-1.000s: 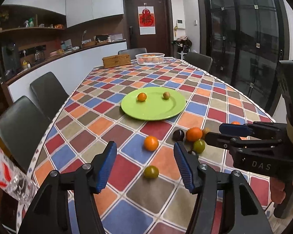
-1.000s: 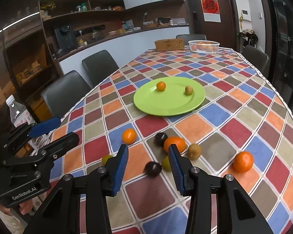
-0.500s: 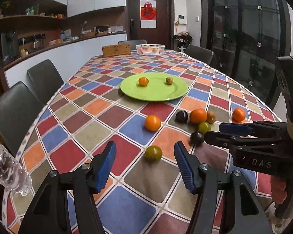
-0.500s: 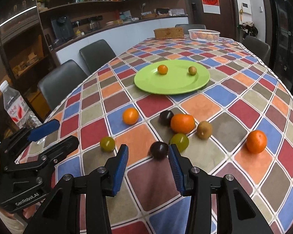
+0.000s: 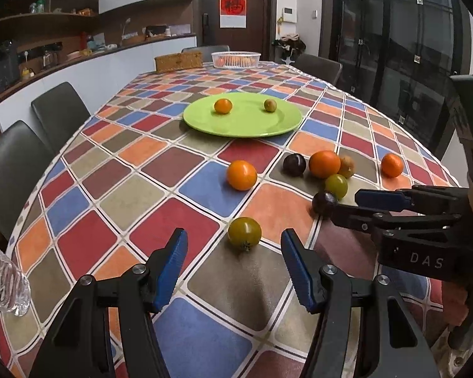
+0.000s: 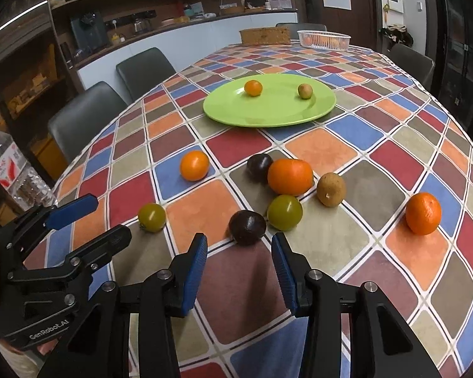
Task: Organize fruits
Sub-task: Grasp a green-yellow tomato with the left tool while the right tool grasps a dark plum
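A green plate (image 5: 242,126) (image 6: 236,113) holds a small orange (image 5: 223,106) and a small brownish fruit (image 5: 270,105). Several loose fruits lie nearer on the checked tablecloth. My left gripper (image 5: 235,247) is open, low over the cloth, with a green tomato (image 5: 244,233) just ahead between its fingers. My right gripper (image 6: 239,250) is open, with a dark plum (image 6: 247,227) just beyond its fingertips. Behind the plum lie a green fruit (image 6: 284,212), a big orange (image 6: 290,177), a second plum (image 6: 259,163) and a kiwi (image 6: 331,189).
Oranges lie apart at left (image 6: 194,165) and right (image 6: 423,213). A water bottle (image 6: 9,170) stands at the table's left edge. A white basket (image 5: 236,59) and a woven box (image 5: 178,62) sit at the far end. Chairs (image 5: 58,111) line the left side.
Both grippers have dropped lower and moved forward toward the fruits. The green tomato now sits between the left fingers' tips and the dark plum just ahead of the right fingers. No fruit has moved.
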Available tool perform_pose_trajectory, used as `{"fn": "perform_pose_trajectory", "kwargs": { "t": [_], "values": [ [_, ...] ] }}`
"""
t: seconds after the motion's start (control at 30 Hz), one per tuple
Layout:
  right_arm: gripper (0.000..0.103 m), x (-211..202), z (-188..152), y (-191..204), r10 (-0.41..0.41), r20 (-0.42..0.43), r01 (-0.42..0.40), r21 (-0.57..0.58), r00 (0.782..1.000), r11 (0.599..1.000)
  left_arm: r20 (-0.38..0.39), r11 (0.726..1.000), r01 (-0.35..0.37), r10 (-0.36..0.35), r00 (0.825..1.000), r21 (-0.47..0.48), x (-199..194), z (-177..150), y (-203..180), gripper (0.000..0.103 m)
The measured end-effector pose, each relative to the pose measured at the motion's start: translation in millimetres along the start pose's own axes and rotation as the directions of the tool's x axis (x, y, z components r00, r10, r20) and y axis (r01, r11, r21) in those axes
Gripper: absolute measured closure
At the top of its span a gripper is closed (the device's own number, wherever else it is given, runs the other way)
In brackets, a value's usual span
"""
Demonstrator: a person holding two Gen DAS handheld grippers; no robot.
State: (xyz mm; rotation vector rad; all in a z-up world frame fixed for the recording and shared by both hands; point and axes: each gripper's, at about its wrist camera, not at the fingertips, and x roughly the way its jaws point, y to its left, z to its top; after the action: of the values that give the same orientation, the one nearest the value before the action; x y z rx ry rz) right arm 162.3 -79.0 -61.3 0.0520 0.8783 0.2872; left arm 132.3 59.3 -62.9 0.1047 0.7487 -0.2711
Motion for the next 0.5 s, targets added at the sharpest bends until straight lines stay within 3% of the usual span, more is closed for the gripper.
{"fn": "perform_pose_trajectory", "kwargs": {
  "t": [0.2,0.5],
  "values": [
    [0.060,5,1,0,-0.011,-0.006,0.011,-0.010,1.000,1.000,-0.033,1.000,0.016,-0.016,0.999,-0.002,12,2,0,0.044],
    [0.060,16,4,0,-0.006,-0.023,0.006,-0.012,1.000,1.000,-0.062,0.999,0.043,-0.042,0.997,0.003,23,7,-2,0.058]
  ]
}}
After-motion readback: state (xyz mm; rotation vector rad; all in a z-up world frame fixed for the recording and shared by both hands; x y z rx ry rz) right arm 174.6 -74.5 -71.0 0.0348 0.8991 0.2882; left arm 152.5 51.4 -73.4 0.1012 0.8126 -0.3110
